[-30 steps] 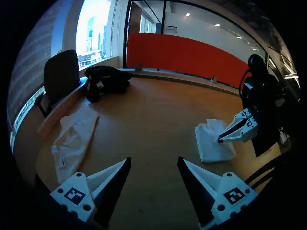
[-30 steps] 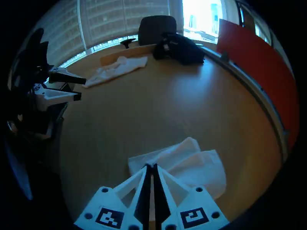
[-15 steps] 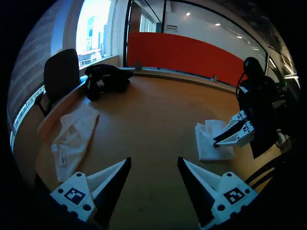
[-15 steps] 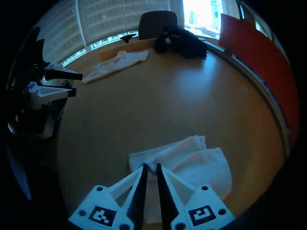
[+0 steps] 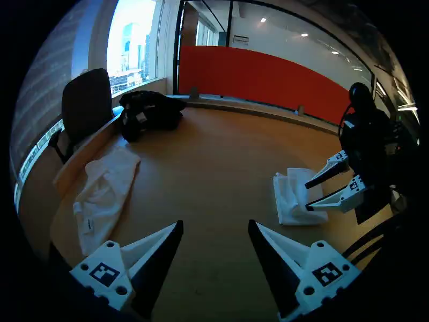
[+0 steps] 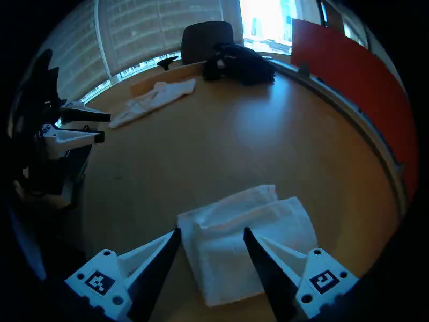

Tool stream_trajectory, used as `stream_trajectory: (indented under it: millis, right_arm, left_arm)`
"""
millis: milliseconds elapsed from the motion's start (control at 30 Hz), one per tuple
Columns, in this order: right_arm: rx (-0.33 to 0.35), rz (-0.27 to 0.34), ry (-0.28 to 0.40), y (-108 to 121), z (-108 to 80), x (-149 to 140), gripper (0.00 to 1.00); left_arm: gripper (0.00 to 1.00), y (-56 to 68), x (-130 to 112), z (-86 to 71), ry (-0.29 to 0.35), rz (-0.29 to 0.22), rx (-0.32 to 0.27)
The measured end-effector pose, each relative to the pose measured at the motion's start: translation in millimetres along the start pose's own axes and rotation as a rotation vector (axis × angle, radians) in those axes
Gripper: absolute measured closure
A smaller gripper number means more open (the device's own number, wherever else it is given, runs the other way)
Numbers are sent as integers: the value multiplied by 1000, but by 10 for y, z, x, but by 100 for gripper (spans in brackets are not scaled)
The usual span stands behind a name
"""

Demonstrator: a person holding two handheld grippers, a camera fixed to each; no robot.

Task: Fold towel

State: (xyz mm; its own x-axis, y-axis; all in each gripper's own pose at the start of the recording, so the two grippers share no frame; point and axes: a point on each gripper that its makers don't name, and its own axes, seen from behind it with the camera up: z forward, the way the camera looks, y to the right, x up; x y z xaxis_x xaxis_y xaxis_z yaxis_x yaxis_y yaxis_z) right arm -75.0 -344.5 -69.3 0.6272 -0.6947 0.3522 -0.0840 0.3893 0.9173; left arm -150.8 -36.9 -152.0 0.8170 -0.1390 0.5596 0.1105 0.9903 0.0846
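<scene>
Towel (image 6: 252, 241), white and folded into a neat rectangle, lies flat on the wooden bench (image 6: 225, 139) right in front of the right tool (image 6: 211, 231), whose fingers stand wide apart over its near edge with nothing clamped between them. Across the bench the left tool (image 5: 214, 222) hangs spread apart too, empty, above bare wood (a second, crumpled white cloth (image 5: 104, 193) sprawls well apart from the folded one, near a black bag (image 5: 147, 112) and a chair (image 5: 83, 104)).

Views face each other across table (image 5: 214, 161); both share folded towel (image 6: 252, 241).
</scene>
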Motion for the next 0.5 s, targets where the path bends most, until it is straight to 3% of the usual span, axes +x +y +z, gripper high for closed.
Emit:
stream_trajectory:
  millis: [500]
  right_arm:
    - [-76, 90, 4, 49, -221, -338, 10]
  left_arm:
    - [11, 12, 25, -4, 6, 18, -9]
